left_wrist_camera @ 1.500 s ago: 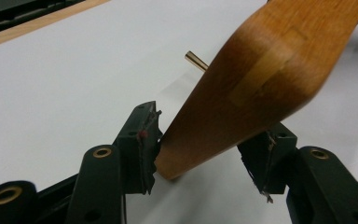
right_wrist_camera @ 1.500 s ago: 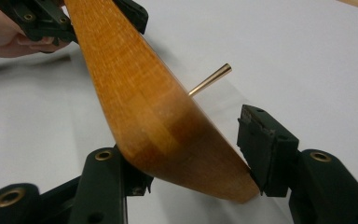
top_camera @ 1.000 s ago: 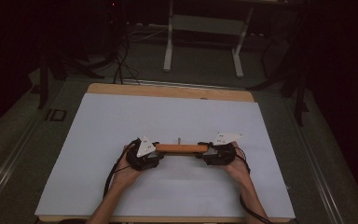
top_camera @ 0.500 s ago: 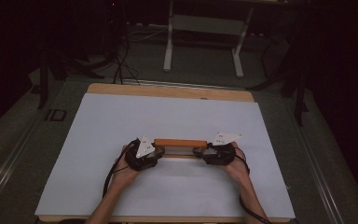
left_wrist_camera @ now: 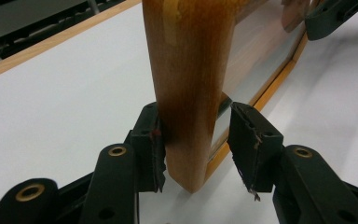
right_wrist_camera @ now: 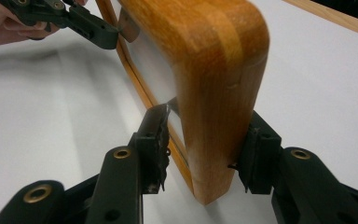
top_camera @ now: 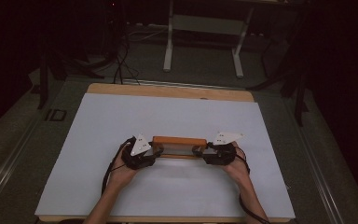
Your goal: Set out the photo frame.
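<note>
**Wooden frame caught at both ends**

The wooden frame [top_camera: 179, 141] stands on edge on the white surface [top_camera: 98, 121], its long axis running from the left gripper [top_camera: 156, 150] to the right gripper [top_camera: 196, 150]. Each hand is at its own end. The left jaws have just been closing: one pad touches the smooth rounded wood, the other stands off. The right jaws (also closing) straddle the glossy laminated corner; contact is unclear.

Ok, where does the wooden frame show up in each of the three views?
High view: wooden frame at table centre, between both grippers.
Left gripper view: its end post rises at centre, between the jaws.
Right gripper view: its rounded corner at centre right, between the jaws.
Shared landmark: the white table sheet under the frame.
</note>
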Demonstrator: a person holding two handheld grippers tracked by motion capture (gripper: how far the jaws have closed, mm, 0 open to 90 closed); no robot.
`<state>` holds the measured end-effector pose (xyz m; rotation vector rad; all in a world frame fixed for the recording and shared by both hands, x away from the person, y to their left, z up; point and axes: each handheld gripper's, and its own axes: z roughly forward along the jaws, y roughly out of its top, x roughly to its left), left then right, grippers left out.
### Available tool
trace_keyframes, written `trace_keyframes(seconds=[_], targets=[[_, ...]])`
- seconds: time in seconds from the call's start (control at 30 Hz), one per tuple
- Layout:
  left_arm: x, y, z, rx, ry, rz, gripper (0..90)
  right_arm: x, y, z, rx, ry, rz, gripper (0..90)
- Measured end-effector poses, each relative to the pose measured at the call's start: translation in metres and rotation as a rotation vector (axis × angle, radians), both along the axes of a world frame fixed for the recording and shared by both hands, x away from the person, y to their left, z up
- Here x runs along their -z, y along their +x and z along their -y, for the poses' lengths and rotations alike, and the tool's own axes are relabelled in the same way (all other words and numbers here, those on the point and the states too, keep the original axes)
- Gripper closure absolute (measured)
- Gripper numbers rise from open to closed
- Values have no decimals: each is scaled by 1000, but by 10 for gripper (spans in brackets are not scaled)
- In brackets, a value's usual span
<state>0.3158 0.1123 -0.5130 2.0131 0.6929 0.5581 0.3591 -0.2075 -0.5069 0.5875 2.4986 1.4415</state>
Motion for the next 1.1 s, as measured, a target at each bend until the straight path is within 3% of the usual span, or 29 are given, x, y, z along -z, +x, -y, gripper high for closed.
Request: trace_keyframes(seconds=[0.67, 1.0, 1.03, 1.1], targets=[[-9, 3, -11, 22, -110, -107, 583, -4, 3, 4, -12, 91, -66, 592], [-7, 8, -16, 33, -142, -188, 592, -1, 5, 5, -10, 125, -124, 594], [-5, 10, -17, 38, -149, -215, 592, 0, 6, 4, -9, 126, -137, 597], [-4, 11, -18, 41, -153, -230, 592, 1, 6, 4, -11, 128, -145, 601]])
